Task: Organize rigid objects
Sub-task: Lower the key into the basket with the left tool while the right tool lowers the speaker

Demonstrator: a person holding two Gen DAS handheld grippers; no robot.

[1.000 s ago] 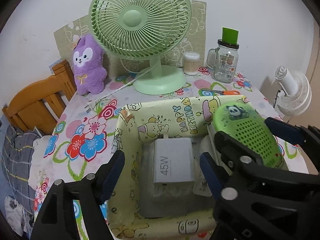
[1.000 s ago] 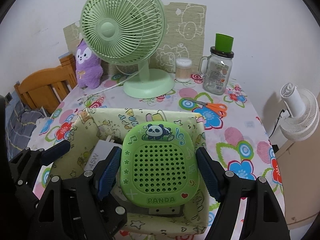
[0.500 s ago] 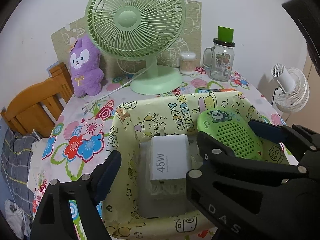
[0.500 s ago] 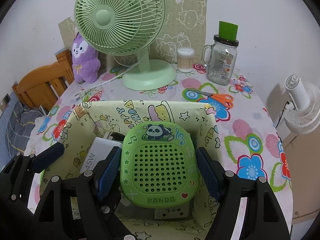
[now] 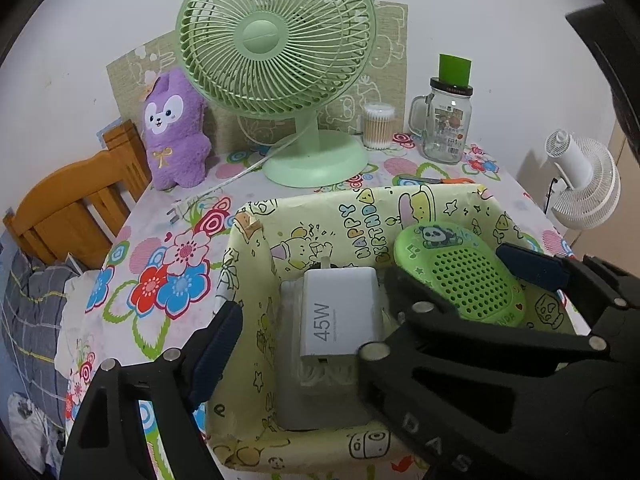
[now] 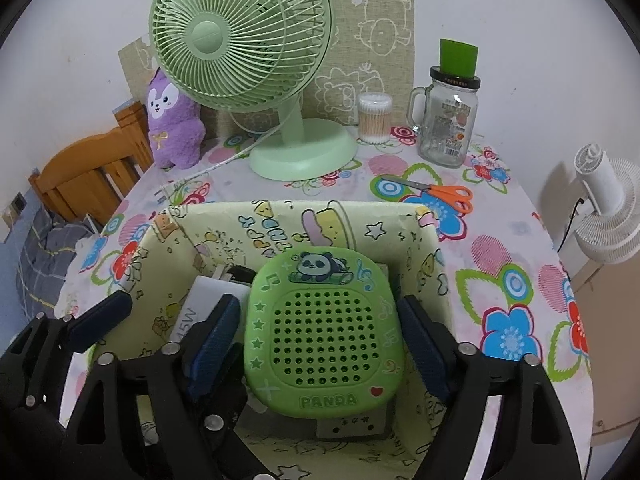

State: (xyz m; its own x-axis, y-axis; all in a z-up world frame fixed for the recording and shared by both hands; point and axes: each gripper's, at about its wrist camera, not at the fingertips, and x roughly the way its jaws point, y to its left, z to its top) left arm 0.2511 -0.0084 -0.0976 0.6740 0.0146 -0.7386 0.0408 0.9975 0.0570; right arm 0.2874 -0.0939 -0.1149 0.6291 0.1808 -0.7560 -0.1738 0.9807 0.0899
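A yellow cartoon-print box point(image 5: 360, 216) point(image 6: 432, 264) stands on the floral table. Inside it a white 45W charger point(image 5: 336, 312) point(image 6: 192, 312) lies on a grey block. A green panda speaker case point(image 6: 324, 332) point(image 5: 460, 276) rests in the box's right half on a white block. My right gripper point(image 6: 320, 324) straddles the case; its jaws are opening, and a thin gap shows at each blue pad. My left gripper point(image 5: 320, 328) hangs open above the charger, touching nothing. Its right finger is hidden behind the right gripper, and its left finger point(image 6: 104, 316) shows over the box's left wall.
Behind the box stand a green desk fan point(image 5: 280, 40), a purple plush point(image 5: 176, 132), a cotton swab tub point(image 6: 374, 118) and a glass jar with a green lid point(image 6: 448, 120). Orange scissors point(image 6: 440, 192) lie beyond the far right corner. A wooden chair point(image 5: 76, 200) is left, a white fan point(image 6: 608, 208) right.
The right gripper lowered the panda case from above the rim down into the box, then its pads spread off the case's sides. The left gripper widened slightly and stayed put.
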